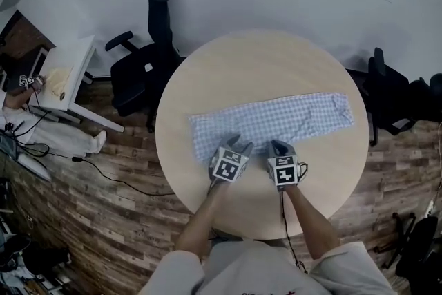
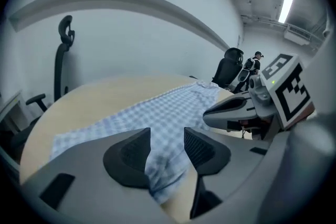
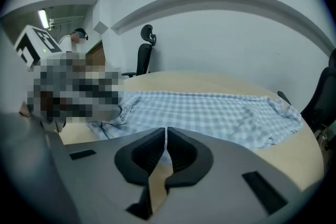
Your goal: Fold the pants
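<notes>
The blue and white checked pants [image 1: 276, 117] lay flat and long across the round tan wooden table [image 1: 262, 59]. The left gripper [image 2: 167, 152] had its jaws apart, with the near edge lying loose between them. The right gripper [image 3: 166, 147] pinched that edge tight.

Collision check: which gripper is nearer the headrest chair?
Left. The left gripper is at the pants' near edge, toward the chair; the right gripper sits beside it, farther off.

Pants [image 1: 276, 117] blue-white checked; table [image 1: 262, 59] pale wood.
</notes>
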Motion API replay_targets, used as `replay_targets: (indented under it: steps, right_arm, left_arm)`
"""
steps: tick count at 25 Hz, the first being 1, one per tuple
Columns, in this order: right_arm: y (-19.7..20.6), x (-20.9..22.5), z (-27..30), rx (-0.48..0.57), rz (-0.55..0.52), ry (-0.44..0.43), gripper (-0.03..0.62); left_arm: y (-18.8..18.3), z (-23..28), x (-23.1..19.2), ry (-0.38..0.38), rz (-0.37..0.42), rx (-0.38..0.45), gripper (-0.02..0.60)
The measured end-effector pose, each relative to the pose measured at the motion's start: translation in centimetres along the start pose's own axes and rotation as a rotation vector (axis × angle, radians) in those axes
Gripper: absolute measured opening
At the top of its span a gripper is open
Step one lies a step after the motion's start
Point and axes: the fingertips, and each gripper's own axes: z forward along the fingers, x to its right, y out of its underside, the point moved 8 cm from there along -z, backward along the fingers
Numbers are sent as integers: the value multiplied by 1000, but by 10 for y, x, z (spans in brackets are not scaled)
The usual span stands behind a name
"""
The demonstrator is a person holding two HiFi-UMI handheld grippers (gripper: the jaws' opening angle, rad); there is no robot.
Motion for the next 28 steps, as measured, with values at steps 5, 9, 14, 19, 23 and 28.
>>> replay_targets:
  steps: [5,9,14,19,23,28]
  right_arm:
    - [-6,-18,10,9,-36,-46,38]
    - [-16,-47,20,16,-99,-107,37]
    - [-27,-82,34,7,-171,-162,38]
    - [-28,-101,45,-12,-193,-171,38]
    - [-27,-96,47,-24,-187,-155,37]
    - [-31,-92,51,-20,-194,-152,38]
  left_arm:
    - [14,-45,-64,-176,-130,46,192]
    - [47,-83,-108,-293,-224,30,192]
    - [80,-98,-122,-311,-335,24,192]
    - [105,-89,-122,-268,-401,-2,192]
    - [114,-80,-125,-226,-462,-9,102]
    - [111,-88,-135,-233,-445,8,54]
